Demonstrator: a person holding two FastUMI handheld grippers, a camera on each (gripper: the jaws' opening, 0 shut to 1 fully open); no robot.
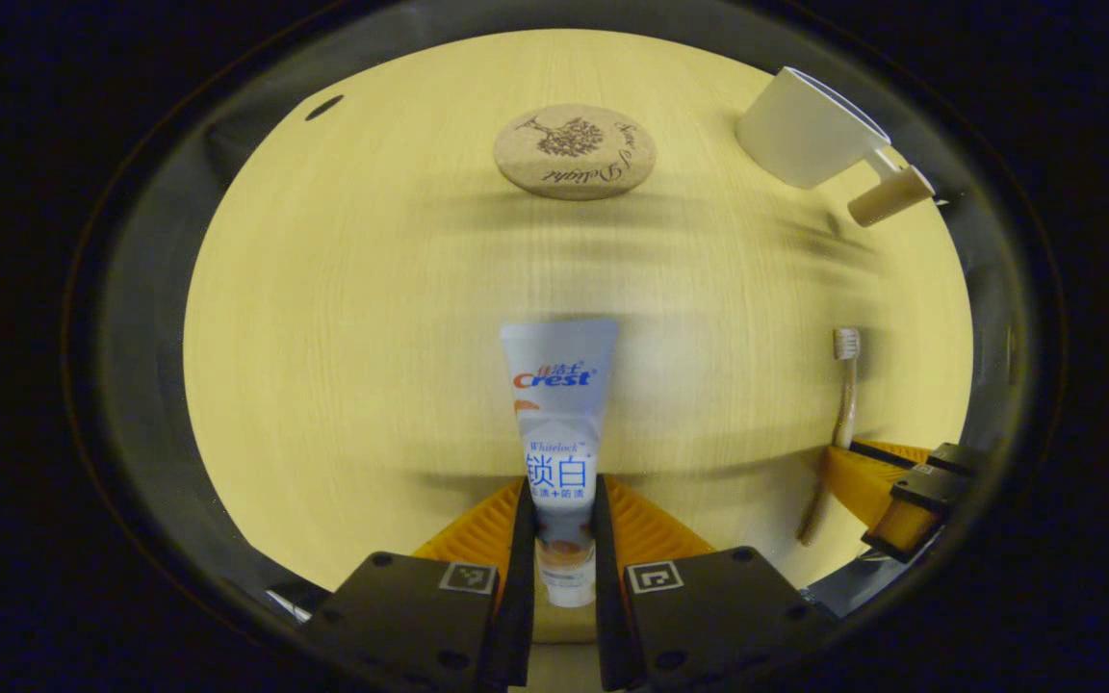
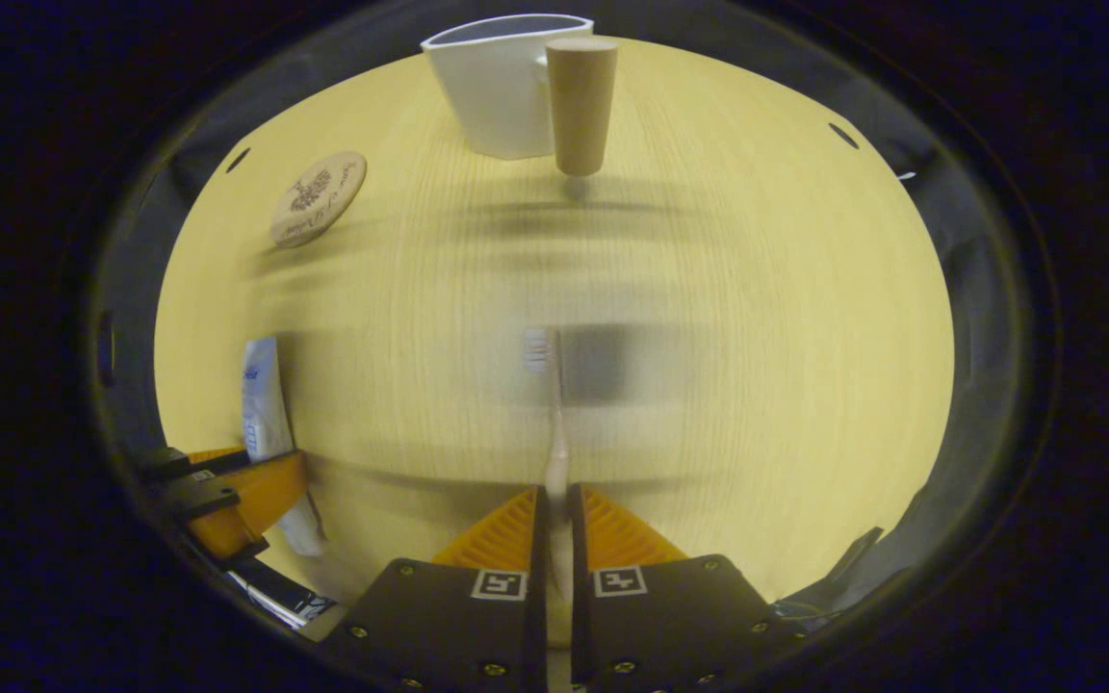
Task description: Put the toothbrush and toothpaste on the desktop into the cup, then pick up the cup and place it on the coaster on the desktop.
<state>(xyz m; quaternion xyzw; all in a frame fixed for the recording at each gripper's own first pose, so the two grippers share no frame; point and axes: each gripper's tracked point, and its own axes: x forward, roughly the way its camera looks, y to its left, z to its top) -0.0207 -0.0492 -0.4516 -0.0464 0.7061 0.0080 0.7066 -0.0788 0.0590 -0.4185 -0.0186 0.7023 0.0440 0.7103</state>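
In the left gripper view, a white and blue toothpaste tube (image 1: pixel 559 433) is clamped between the left gripper (image 1: pixel 564 539) at bottom centre. A round cork coaster (image 1: pixel 575 151) is seen at top centre, a white cup with a wooden handle (image 1: pixel 805 130) at upper right. In the right gripper view, a slim pale toothbrush (image 2: pixel 554 452) is pinched by the right gripper (image 2: pixel 555 539) at bottom centre, over the light wooden desktop (image 2: pixel 757 337).

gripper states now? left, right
Left gripper: shut on toothpaste.
Right gripper: shut on toothbrush.
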